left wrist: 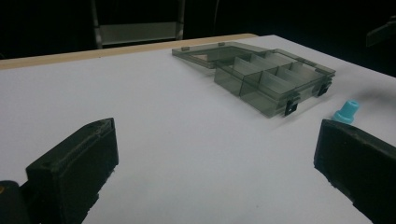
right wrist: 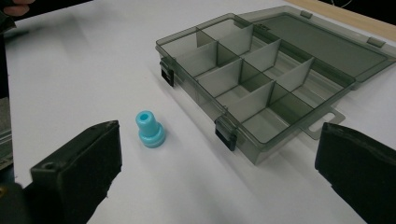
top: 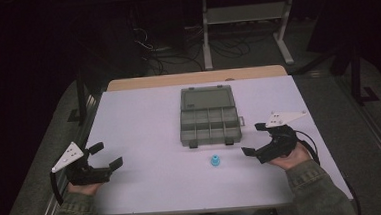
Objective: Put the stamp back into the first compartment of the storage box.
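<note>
A white surface [top: 144, 120] with a wooden far edge [top: 196, 78] is standing in a dim room. Beyond it, a white metal frame [top: 243, 14] and tangled cables [top: 175, 51] are lying on grey floor [top: 328, 94].

So the white table [top: 144, 115] has a bare wooden strip along its far edge. Sitting right on it is a smoky see-through organizer box [top: 210, 125], lid flipped open flat toward that wooden strip, compartments all empty from what I can see. Just in front of the box, near its latches, there's a little blue plastic cap thing [top: 215, 160] standing upright.
</note>
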